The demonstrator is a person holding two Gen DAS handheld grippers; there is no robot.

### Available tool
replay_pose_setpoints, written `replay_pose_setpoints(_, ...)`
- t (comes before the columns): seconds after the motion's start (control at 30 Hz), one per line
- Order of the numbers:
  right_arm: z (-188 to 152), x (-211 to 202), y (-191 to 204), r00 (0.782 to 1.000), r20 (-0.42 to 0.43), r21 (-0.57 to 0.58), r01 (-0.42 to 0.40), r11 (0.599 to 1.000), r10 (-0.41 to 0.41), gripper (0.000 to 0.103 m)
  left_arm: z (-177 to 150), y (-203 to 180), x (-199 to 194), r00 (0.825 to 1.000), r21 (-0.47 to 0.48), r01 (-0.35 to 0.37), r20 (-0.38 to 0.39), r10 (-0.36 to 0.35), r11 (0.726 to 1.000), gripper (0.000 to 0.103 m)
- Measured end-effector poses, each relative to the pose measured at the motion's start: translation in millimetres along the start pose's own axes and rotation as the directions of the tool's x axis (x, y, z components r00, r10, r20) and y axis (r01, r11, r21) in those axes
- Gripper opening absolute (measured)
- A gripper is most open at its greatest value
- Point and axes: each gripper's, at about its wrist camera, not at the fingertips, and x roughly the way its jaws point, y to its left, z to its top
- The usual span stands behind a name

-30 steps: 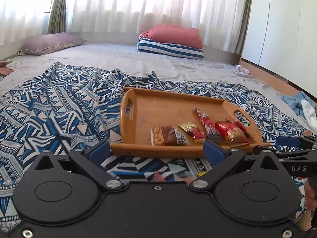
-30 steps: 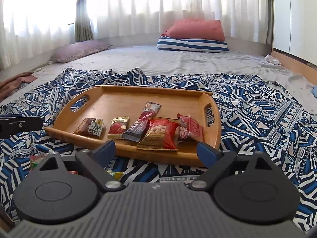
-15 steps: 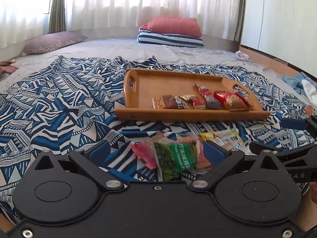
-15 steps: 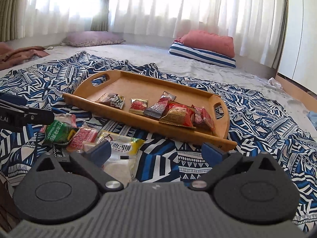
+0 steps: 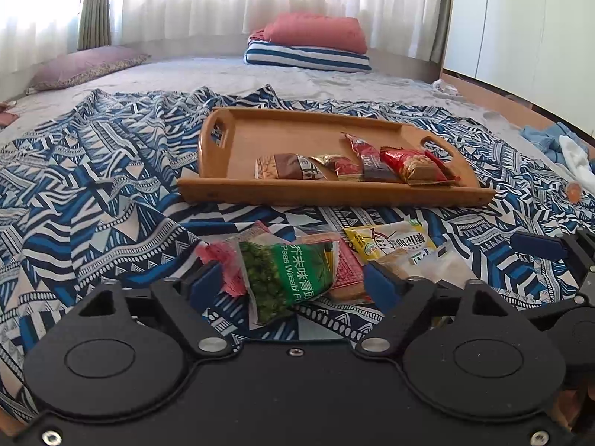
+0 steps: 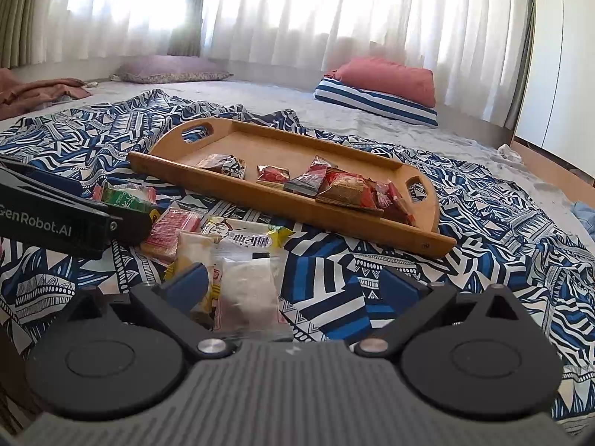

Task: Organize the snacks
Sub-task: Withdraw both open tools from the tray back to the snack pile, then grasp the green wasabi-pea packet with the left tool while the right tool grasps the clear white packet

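Observation:
A wooden tray (image 5: 238, 141) (image 6: 424, 238) lies on the patterned blanket and holds several snack packets in a row. A pile of loose packets lies on the blanket in front of it. My left gripper (image 5: 293, 284) is open, its fingers either side of a green wasabi-peas packet (image 5: 286, 278) with a pink packet (image 5: 227, 260) at its left finger. My right gripper (image 6: 293, 284) is open, low over a white packet (image 6: 249, 297) and a yellow-white packet (image 6: 245, 238). The left gripper's black body (image 6: 55, 215) shows at the left of the right wrist view.
The blue-white patterned blanket (image 5: 93, 186) covers a grey mattress. A striped cushion with a red pillow (image 5: 308, 44) and a mauve pillow (image 5: 85, 67) lie at the far end. White cupboards (image 5: 520, 29) stand at the right, with blue cloth (image 5: 546, 141) on the floor.
Both grippers have pulled back from the tray and dropped lower, so the loose packet pile now lies between their fingers. The tray's contents are unchanged.

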Motion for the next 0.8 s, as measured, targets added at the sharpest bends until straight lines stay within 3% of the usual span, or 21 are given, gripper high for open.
replay_pose_setpoints(0.1,-1.4,1.0,-2.1,1.0,-0.005,0.023,-0.004,1.0,0.004,0.103,-1.1,-2.1,5.3,0.999,-0.002,-0.028,-0.016,0.028,1.0,0.053)
replay_pose_setpoints(0.47,-4.8,5.0,-5.8,1.0,-0.017,0.077,-0.012,0.997,0.014,0.103,-3.1,-3.7,10.0,0.999,0.015,-0.03,-0.013,0.03,0.999,0.05)
replay_pose_setpoints(0.8,-4.3,7.7,-8.9,0.995,-0.046,0.143,-0.076,0.987,0.084,0.1,-7.1,-6.6,14.3,0.999,0.047,-0.038,-0.021,0.039,0.998,0.051)
